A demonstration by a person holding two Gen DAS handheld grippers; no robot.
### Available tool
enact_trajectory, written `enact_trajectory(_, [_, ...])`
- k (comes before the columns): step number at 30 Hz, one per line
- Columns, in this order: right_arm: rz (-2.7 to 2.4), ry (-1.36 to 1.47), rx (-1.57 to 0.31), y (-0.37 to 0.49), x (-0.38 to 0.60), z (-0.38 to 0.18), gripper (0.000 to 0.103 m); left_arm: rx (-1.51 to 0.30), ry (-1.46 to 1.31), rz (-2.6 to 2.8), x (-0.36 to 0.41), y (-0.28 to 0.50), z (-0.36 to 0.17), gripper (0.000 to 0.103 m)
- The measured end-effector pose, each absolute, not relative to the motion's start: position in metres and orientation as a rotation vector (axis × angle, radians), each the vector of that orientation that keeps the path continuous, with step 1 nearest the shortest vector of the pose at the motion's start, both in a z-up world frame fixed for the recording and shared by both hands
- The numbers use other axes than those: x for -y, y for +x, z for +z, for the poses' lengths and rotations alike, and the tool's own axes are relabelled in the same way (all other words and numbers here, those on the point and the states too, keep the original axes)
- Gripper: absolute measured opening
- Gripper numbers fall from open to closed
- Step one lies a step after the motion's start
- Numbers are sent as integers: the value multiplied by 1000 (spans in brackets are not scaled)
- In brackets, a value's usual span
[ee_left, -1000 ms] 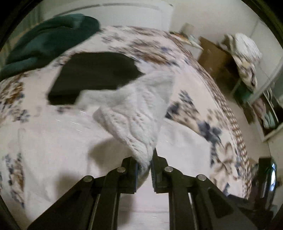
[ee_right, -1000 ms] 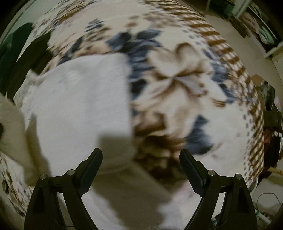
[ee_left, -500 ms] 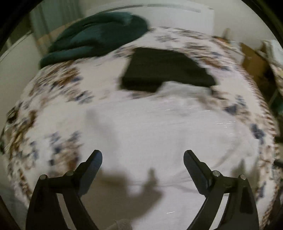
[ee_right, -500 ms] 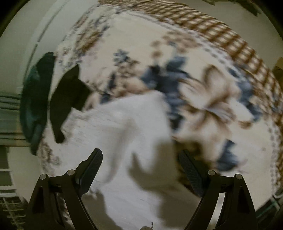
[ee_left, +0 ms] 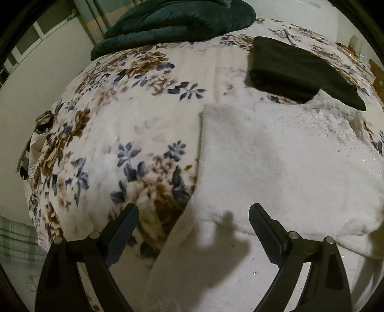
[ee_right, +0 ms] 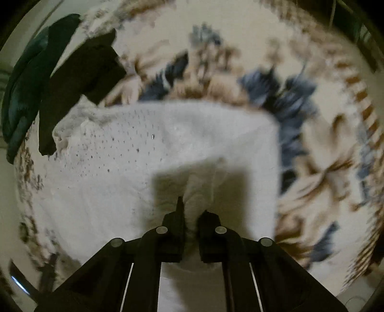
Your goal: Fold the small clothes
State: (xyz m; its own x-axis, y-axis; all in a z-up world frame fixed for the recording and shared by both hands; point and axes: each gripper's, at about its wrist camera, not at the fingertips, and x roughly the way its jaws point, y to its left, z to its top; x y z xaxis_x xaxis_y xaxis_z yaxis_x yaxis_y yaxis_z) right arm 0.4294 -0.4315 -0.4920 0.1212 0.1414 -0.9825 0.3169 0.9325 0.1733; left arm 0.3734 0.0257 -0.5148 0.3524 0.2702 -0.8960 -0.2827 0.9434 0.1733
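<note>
A white knit garment (ee_left: 276,163) lies spread on the floral bed cover (ee_left: 124,134), its left edge straight. My left gripper (ee_left: 194,224) is open and empty just above the garment's near left corner. In the right wrist view the same white garment (ee_right: 153,148) fills the middle. My right gripper (ee_right: 190,211) is shut on a pinched fold of the white garment near its near edge and lifts it a little.
A folded black garment (ee_left: 295,69) lies beyond the white one, touching its far edge; it also shows in the right wrist view (ee_right: 81,79). A dark green blanket (ee_left: 177,19) is heaped at the head of the bed. The bed's left edge (ee_left: 31,168) drops off beside a wall.
My left gripper let go of the white garment's knit part, opened and swung left. My right gripper, open before, has closed on a fold of the white garment.
</note>
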Motion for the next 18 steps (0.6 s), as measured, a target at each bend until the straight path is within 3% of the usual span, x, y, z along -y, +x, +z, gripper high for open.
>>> enact_trajectory(3, [-176, 323, -1453, 434, 452, -485, 9, -1144, -22, 324, -24, 379, -515, 94])
enact_trajectory(5, [-129, 360, -1547, 442, 462, -496, 16, -1140, -34, 301, -21, 381, -514, 94])
enact_trajectory(7, [-112, 408, -1546, 441, 483, -485, 40, -1133, -41, 277, -16, 380, -512, 94])
enact_trajectory(9, [-133, 444, -1483, 436, 514, -461, 54, -1122, -34, 262, -9, 376, -511, 94])
enact_trajectory(13, [-115, 498, -1493, 444, 563, -464, 56, -1136, -28, 282, 10, 357, -514, 94])
enact_trajectory(18, [111, 709, -1624, 477, 575, -545, 56, -1146, 3, 376, 40, 325, -512, 94])
